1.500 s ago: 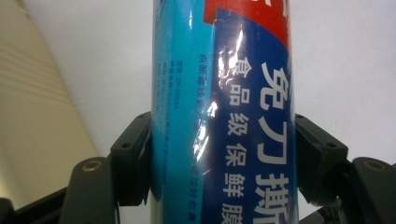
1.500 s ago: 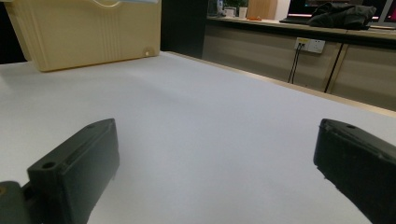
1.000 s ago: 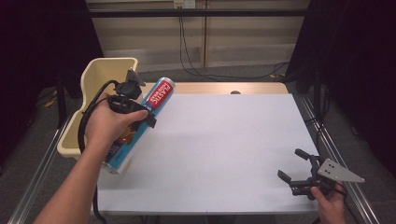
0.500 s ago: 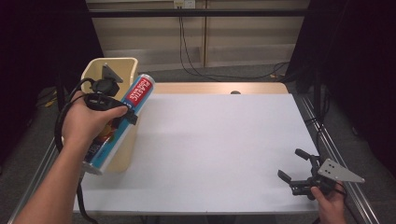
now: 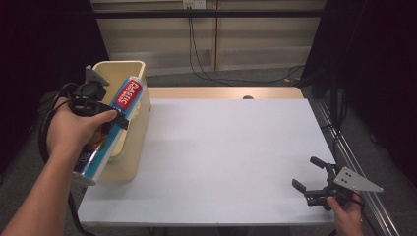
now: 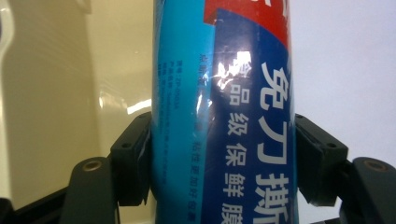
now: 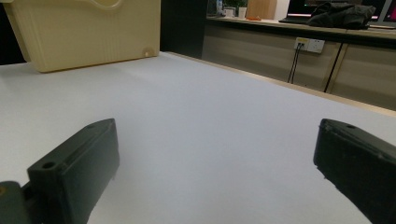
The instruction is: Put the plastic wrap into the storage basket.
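A long blue and red plastic-wrap box (image 5: 129, 96) hangs tilted above the open top of a cream bin (image 5: 135, 147) at the table's left edge. My left gripper (image 5: 115, 118) is shut on the box near its middle. In the left gripper view both black pads press the sides of the box (image 6: 224, 93), with the bin's inner wall (image 6: 70, 93) behind it. The box's lower end sticks out past the person's left hand. My right gripper (image 5: 306, 172) rests open near the front right corner of the white table (image 5: 231, 152). Nothing lies between its jaws (image 7: 215, 172).
The bin (image 7: 93, 32) stands far across the table in the right gripper view. Cables hang down the wall behind the table. A metal rail (image 5: 354, 162) runs along the table's right side.
The left hand has carried the wrap box to the left, from above the table's edge to above the bin. The right gripper has stayed in place.
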Demonstrator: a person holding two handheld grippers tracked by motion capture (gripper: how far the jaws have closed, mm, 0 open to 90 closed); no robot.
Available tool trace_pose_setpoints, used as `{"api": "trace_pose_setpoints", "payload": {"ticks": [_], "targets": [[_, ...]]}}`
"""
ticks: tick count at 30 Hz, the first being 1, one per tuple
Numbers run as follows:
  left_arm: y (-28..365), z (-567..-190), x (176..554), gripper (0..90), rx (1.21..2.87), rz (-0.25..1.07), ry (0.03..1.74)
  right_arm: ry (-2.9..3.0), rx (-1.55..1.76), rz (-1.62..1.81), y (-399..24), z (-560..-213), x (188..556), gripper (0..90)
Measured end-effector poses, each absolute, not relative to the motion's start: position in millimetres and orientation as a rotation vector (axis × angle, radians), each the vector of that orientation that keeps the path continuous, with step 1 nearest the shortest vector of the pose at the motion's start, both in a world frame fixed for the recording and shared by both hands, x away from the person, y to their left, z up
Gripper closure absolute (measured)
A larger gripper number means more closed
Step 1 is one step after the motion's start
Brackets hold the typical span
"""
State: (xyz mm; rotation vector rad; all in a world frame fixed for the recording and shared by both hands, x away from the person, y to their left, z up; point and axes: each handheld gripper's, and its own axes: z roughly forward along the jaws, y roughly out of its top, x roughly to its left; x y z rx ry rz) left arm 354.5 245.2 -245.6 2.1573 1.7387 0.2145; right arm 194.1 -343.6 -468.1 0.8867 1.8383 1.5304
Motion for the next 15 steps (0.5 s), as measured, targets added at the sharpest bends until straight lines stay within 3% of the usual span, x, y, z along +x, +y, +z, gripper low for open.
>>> {"api": "trace_pose_setpoints", "payload": {"ticks": [15], "targets": [[265.8, -260.5, 357.3, 32.2, 2.110, 0.215, 1.852, 1.839, 0.886, 1.528, -343.5, -468.1, 194.3, 0.1]]}}
